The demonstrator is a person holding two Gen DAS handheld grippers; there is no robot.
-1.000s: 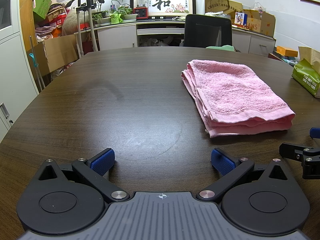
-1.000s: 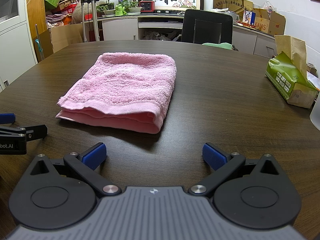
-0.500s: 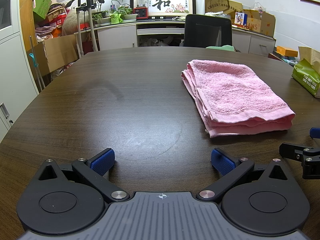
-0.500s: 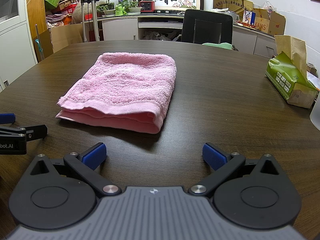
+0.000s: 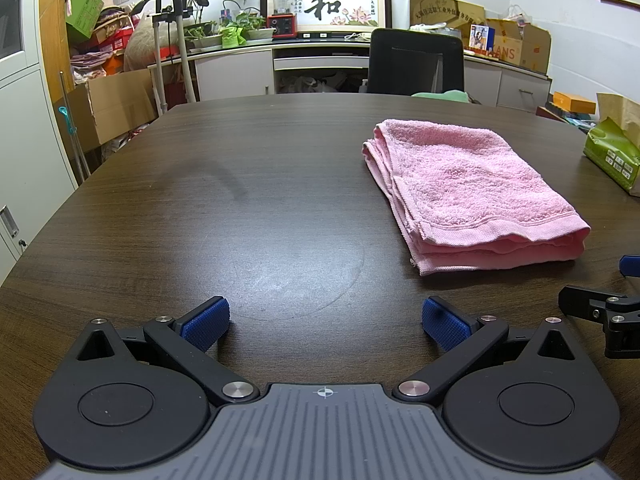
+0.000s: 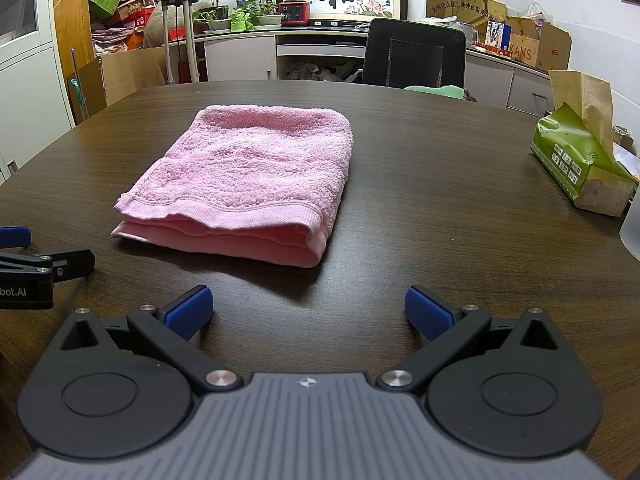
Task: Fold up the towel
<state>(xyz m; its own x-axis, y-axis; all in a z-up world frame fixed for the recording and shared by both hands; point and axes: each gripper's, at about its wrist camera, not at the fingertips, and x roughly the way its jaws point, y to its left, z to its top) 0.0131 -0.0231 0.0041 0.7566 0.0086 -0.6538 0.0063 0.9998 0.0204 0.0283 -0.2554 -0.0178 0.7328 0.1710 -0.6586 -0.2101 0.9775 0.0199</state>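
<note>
On the dark wood-grain tabletop (image 6: 440, 168), a pink towel (image 6: 248, 176) lies already doubled into a thick rectangular pad, its layered edges stacked toward the near side and a rounded fold running down its right flank. It sits just ahead of the right hand-held gripper (image 6: 308, 312) and off to the right of the left hand-held gripper (image 5: 326, 322), touching neither. Both tools hang low over the wood with their blue-padded jaws spread wide and nothing between them. By my reckoning the folding looks nearly or wholly done; if another fold is wanted, each tool would have to come forward, close on a near corner of the stacked edge and carry it over to the far end. The cloth is plush looped terry with a flat woven band near its hem, soft and liable to slump. A green tissue pack (image 6: 580, 168) stands well apart to the right.
</note>
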